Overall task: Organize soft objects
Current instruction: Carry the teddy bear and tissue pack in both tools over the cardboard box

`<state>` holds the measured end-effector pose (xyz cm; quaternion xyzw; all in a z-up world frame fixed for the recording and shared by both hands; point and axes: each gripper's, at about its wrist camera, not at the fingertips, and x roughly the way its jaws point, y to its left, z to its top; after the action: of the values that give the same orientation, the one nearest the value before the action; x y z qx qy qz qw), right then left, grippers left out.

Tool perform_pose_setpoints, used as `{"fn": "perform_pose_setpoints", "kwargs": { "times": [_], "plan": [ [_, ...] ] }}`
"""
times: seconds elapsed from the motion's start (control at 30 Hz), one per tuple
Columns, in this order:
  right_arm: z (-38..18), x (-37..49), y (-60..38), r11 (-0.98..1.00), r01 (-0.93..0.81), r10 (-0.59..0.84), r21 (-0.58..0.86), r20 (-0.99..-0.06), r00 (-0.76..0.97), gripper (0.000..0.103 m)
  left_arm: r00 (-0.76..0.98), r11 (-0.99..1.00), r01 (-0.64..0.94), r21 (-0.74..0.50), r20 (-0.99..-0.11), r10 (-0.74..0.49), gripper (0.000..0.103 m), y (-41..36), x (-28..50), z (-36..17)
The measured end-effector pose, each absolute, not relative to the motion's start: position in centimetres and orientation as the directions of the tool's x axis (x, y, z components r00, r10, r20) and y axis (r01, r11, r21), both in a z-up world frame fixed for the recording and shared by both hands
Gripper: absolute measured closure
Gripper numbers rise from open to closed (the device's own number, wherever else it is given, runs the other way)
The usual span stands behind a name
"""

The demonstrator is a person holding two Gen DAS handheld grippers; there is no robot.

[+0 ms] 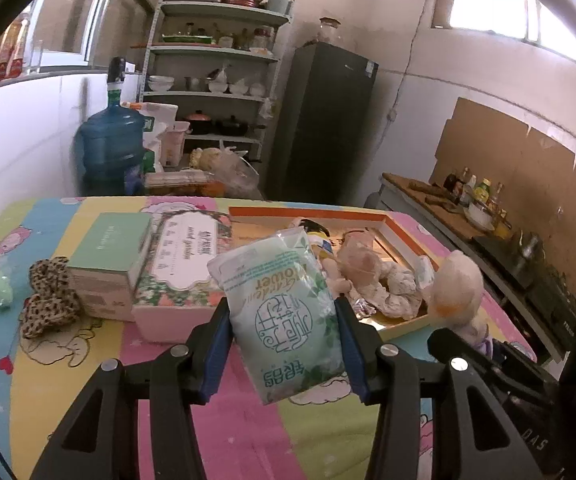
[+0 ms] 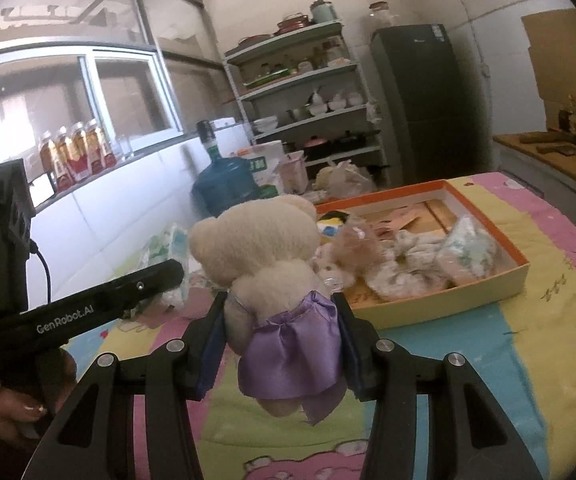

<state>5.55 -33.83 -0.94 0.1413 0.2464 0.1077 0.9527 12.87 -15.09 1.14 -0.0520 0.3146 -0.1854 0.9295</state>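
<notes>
Each wrist camera looks forward and slightly down along its own tool, close above the worktop (image 1: pixel 88 360); both views share the orange-rimmed box (image 1: pixel 311 213) (image 2: pixel 483 216) beyond the tools.

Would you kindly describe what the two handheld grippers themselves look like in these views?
Both are matte black linkage frames with silver rivets and blue pads inside each finger. In the right wrist view the left gripper shows a long black body printed "GenRobot.AI" in white, a black boxy mount above its grip, and a thin black cable looping down.
</notes>
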Motion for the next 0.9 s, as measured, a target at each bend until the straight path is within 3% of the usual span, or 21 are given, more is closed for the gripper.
{"fn": "perform_pose_setpoints", "kwargs": {
  "times": [0.9],
  "plan": [
    [-0.9,12.0,-40.1,0.934,-0.052,0.209,0.352,-0.422,0.882,0.052,0.697,0.908,0.348,-0.232,-0.583,-0.416,0.053,-22.5,20.6,0.0]
  ]
}}
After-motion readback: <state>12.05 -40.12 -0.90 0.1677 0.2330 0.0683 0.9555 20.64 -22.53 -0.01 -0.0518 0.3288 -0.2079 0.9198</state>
